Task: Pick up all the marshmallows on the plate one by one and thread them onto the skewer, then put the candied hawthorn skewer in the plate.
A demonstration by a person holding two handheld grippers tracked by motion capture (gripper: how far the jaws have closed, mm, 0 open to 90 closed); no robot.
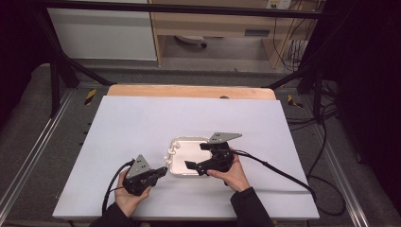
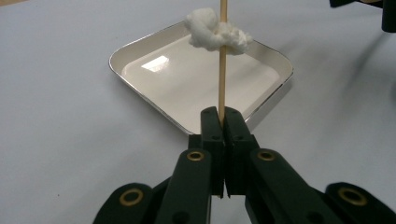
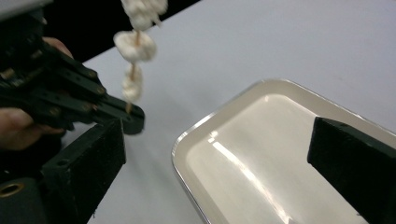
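A wooden skewer (image 2: 222, 70) threaded with white pieces (image 3: 134, 45) is pinched upright by the left gripper (image 2: 222, 116) beside the tray (image 1: 176, 166) — the right gripper (image 1: 198, 155) is spread wide, nothing held.

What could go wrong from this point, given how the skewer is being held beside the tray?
1. The left gripper pinches the thin wooden skewer only at its lower end, so it might pivot or slip and tip over.
2. The white pieces threaded on it look soft and uneven; a jolt could slide or tear one off onto the table rather than into the tray.
3. The right gripper, fingers open over the tray, might knock its rim and shift it.
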